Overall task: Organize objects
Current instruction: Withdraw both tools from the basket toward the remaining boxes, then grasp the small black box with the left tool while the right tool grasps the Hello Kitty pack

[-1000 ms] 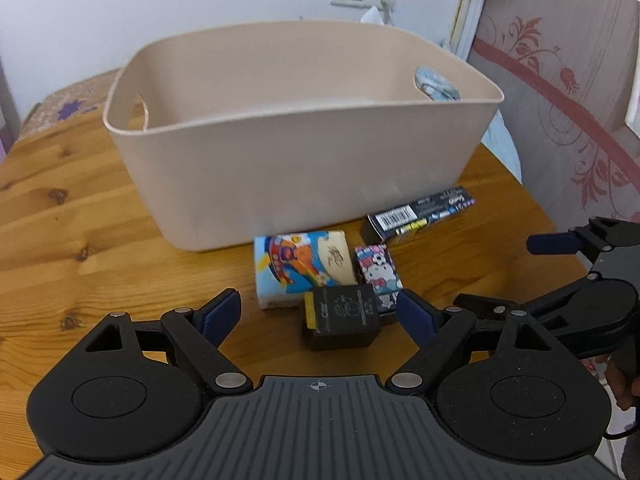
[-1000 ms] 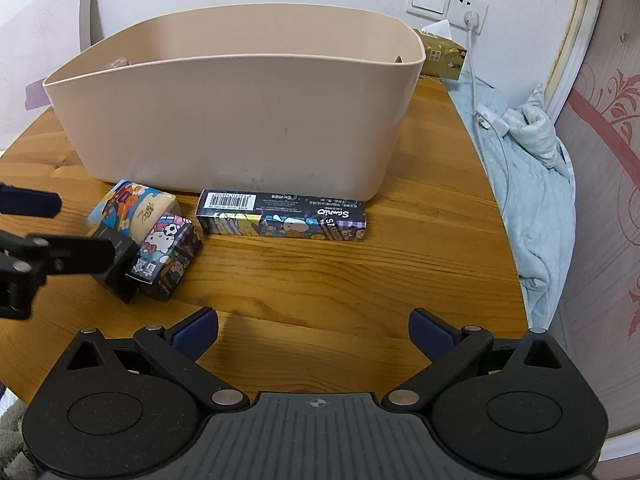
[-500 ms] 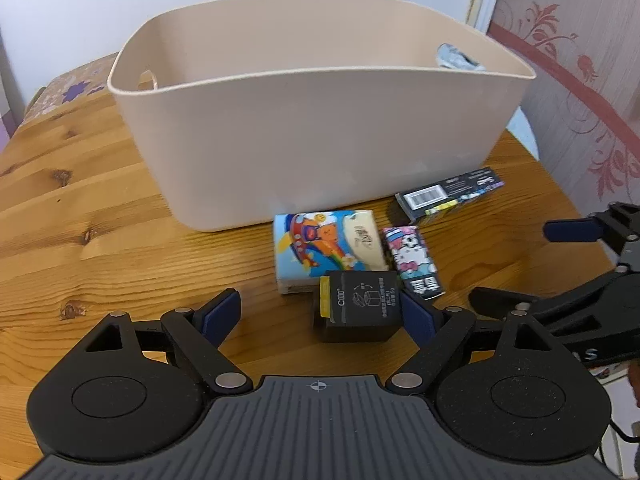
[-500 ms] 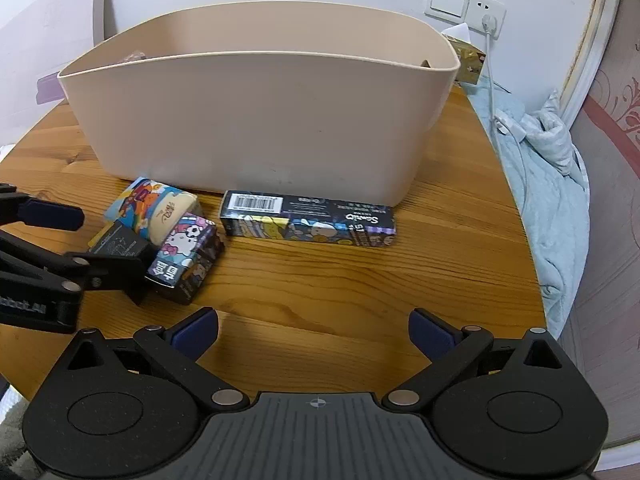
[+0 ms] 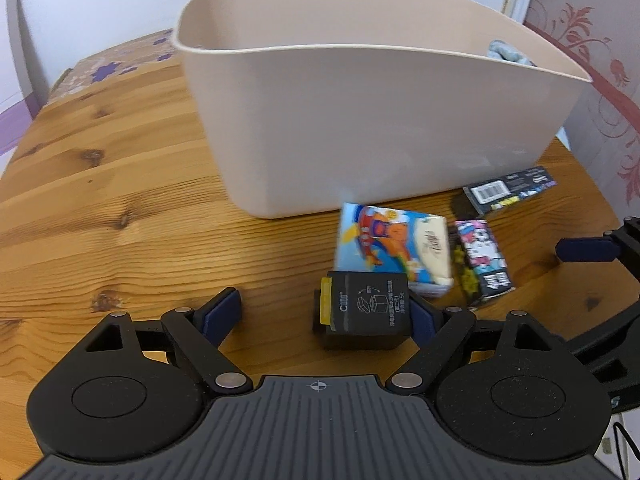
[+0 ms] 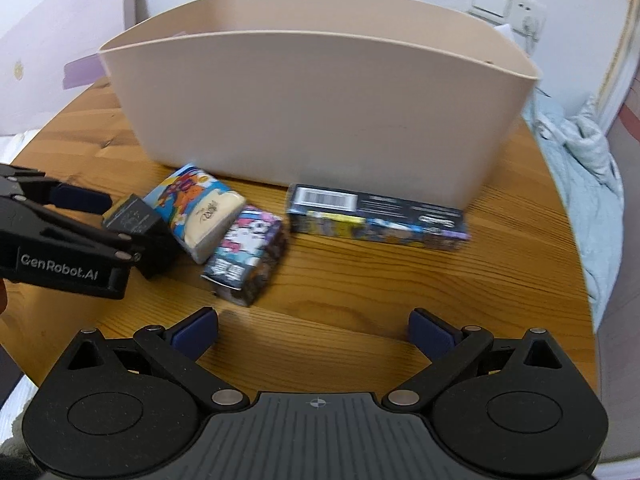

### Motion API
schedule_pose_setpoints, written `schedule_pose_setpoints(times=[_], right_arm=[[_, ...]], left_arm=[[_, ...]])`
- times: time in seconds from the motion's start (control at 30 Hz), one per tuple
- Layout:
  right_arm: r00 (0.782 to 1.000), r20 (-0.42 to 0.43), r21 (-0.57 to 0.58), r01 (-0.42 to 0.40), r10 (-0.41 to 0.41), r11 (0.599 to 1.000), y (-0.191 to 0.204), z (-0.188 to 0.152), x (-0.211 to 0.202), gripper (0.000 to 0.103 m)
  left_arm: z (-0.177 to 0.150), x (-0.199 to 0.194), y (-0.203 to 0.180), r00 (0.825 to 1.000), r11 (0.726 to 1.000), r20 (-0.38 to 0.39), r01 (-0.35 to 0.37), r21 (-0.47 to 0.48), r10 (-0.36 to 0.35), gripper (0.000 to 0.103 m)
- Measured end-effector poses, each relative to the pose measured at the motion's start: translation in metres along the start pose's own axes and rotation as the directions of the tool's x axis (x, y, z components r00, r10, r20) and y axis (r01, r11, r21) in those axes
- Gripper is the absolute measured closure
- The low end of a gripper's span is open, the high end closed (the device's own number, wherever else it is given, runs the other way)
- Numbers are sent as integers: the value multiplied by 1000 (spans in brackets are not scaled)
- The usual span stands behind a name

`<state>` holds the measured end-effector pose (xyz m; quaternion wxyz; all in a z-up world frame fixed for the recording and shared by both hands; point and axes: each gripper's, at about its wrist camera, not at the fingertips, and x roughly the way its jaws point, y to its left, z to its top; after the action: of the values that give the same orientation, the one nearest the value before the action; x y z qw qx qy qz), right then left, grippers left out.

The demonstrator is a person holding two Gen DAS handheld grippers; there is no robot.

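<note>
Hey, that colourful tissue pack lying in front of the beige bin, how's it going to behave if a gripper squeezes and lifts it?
The tissue pack looks soft-sided with rounded corners, so it will probably give under the fingers rather than stay stiff. Its glossy wrapper may be a little slippery. It lies flat on the table, so it should slide, not roll, and likely nudge the black box beside it.

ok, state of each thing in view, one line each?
left gripper: open, black box by its right pad
right gripper: open, empty
black box: on table, ungripped
tissue pack: flat, beside bin
cartoon box: lying on table
long box: on its side against bin
bin: upright, open-topped
</note>
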<state>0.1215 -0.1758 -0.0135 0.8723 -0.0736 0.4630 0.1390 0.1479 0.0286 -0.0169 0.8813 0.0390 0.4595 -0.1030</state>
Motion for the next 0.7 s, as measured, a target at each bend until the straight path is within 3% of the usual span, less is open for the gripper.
schedule_pose_setpoints(times=[0.47,0.63,0.7], right_arm=[[999,38,2,4,-4,1000,10,16,18,0],[998,63,2,-2,2,1000,10,15,19,2],[998,71,-5,0,0,1000,11,15,19,10]], left_arm=[[2,6,8,1000,1000,17,-22,12,22,17],[1,6,10,999,1000,28,-23,12,23,26],[1,5,12,999,1000,31,-24,7,24,30]])
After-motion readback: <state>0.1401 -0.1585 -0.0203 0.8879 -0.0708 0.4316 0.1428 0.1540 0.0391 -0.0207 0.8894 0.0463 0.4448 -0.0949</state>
